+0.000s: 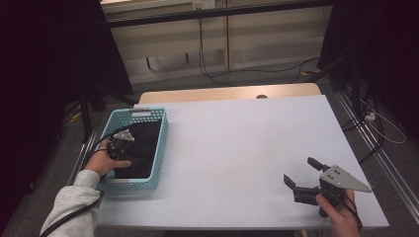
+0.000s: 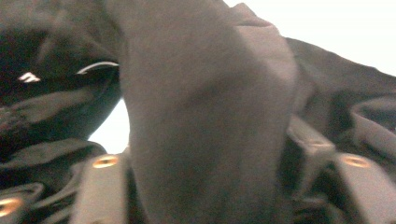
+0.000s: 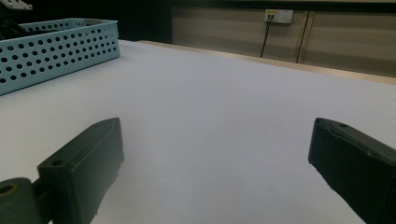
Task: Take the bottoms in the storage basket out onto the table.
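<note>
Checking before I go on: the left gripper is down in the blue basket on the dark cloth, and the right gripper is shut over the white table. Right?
Not quite. The right gripper is open: the right gripper view shows its jaws wide apart over the bare white table. The left gripper is indeed in the blue basket on the dark cloth.

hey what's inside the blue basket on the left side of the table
Dark cloth fills the basket. The left gripper reaches down into it, with a fold of cloth between its jaws. Anything beneath the cloth is covered.
</note>
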Available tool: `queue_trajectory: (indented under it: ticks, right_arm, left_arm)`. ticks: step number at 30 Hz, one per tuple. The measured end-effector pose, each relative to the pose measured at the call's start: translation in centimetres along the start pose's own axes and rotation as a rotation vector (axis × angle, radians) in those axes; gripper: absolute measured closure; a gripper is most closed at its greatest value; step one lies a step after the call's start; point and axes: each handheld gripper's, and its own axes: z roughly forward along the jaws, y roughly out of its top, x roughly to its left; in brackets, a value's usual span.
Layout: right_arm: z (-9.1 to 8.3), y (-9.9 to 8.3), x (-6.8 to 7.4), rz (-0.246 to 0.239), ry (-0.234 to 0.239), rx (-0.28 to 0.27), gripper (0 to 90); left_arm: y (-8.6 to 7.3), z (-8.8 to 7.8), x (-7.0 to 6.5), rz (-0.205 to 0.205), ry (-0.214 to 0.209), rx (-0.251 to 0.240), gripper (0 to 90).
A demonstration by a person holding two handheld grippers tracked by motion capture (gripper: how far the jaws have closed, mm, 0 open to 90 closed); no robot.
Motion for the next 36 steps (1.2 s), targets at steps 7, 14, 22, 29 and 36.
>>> queue_trajectory:
  ticks: [7,14,22,29,36]
  right_arm:
    - [0.0,0.0,0.0,-0.003,0.001,0.001,2.7]
    - [0.0,0.0,0.0,-0.002,0.000,0.000,2.7]
    - [0.1,0.0,0.0,0.001,0.000,0.000,2.7]
    - [0.0,0.0,-0.1,0.000,0.002,-0.002,2.7]
    - [0.1,-0.1,-0.1,0.010,0.007,-0.001,2.7]
  left_arm:
    - [0.4,0.0,-0.3,-0.058,-0.022,0.020,80.5]
    - [1.1,-0.5,0.0,-0.097,0.007,0.030,82.5]
    - [4.6,-3.4,1.2,-0.103,0.093,-0.116,82.6]
    - [6.5,-3.5,2.7,-0.126,0.149,-0.179,82.6]
    - [6.9,-2.3,4.0,-0.123,0.192,-0.181,82.6]
